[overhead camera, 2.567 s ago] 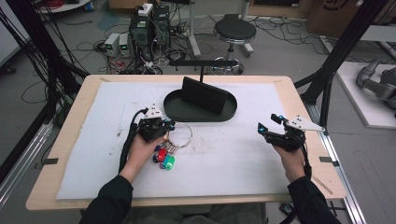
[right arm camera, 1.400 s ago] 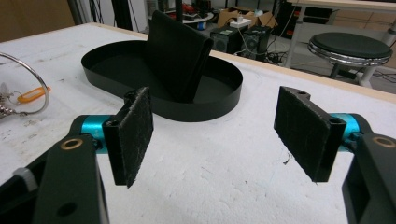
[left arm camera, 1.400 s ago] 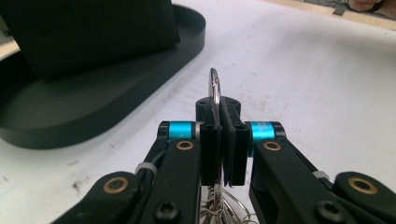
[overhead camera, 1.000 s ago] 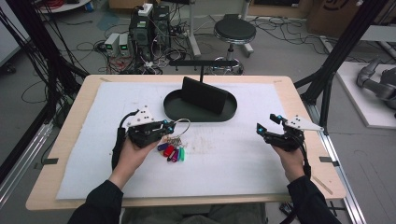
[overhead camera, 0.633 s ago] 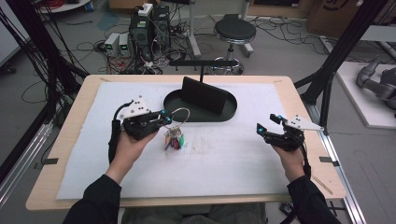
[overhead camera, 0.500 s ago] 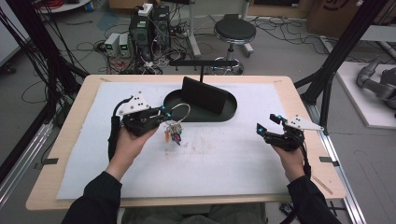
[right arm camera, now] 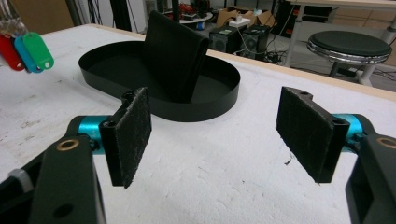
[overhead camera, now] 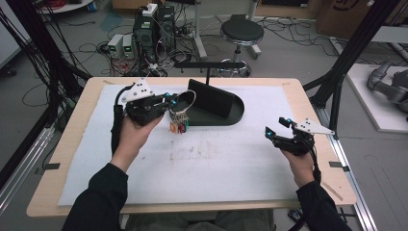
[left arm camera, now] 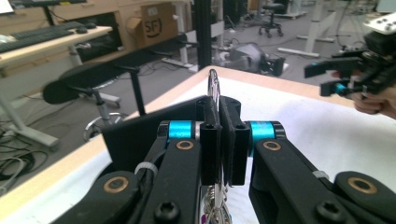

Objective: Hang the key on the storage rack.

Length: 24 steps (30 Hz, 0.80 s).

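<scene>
Left gripper [overhead camera: 169, 99] clamped on key ring [overhead camera: 183, 101] — right gripper [overhead camera: 278, 127] wide, empty.

I see a round black stool [overhead camera: 242, 32] on the floor past the table, computer boxes [overhead camera: 154, 24] beside it amid cables.

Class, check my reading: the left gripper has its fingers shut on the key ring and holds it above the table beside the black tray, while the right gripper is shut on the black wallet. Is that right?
Not quite. The right gripper holds nothing: the right gripper view shows its fingers wide apart, with the black wallet standing in the black tray. The left gripper is indeed shut on the key ring.
</scene>
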Available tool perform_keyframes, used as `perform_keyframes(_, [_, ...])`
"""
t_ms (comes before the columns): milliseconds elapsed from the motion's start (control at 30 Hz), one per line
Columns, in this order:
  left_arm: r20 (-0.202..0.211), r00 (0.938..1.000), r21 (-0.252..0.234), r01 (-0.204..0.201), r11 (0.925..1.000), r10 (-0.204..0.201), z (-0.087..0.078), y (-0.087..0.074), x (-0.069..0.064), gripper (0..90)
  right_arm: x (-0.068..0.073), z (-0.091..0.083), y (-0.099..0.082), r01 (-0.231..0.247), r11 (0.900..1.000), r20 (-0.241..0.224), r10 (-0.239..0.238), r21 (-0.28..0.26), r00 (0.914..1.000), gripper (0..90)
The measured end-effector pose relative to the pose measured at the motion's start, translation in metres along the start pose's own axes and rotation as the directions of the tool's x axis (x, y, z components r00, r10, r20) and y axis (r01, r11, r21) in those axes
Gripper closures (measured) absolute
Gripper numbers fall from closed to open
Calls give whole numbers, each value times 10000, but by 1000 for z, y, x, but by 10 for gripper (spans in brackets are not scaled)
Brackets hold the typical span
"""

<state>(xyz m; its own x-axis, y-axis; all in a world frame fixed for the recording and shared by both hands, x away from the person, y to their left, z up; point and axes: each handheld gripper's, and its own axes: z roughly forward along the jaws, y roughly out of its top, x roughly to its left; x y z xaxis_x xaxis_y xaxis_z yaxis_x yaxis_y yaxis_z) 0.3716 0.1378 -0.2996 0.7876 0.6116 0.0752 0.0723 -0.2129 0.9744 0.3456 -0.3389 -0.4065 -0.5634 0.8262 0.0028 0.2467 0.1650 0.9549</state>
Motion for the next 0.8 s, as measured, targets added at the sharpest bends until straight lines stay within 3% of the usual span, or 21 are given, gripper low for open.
perform_keyframes(800, [-630, 9980, 16, 74, 10000, -73, 27, 19, 27, 865, -1, 0, 0, 5, 10000, -41, -5, 22, 10000, 271])
